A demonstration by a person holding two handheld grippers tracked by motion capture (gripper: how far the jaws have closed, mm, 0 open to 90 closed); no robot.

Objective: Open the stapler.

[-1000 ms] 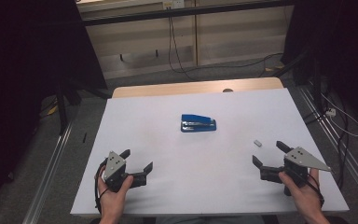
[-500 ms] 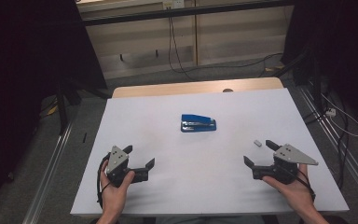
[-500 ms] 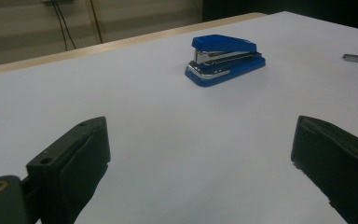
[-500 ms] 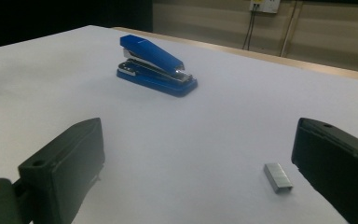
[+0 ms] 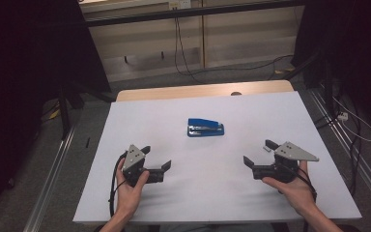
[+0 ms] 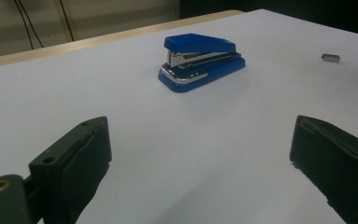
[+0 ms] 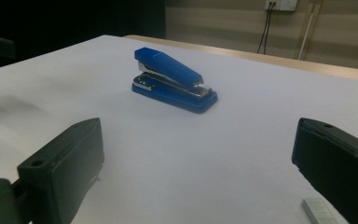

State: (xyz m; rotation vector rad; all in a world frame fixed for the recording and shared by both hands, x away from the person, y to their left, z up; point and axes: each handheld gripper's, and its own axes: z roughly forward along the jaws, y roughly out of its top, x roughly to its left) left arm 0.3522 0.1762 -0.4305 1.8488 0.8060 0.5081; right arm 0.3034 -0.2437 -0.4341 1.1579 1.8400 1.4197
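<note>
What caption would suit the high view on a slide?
Two hand-held grippers, left gripper and right gripper, both open, flank a blue stapler on a white table.

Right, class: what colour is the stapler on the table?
The stapler is blue with silver metal inside, clearest in the left gripper view.

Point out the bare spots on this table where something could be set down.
The white table is mostly bare: the near middle between the left gripper and right gripper, the far strip beyond the blue stapler, and the left side. It is tightest by the right gripper, where a small strip of staples lies.
</note>
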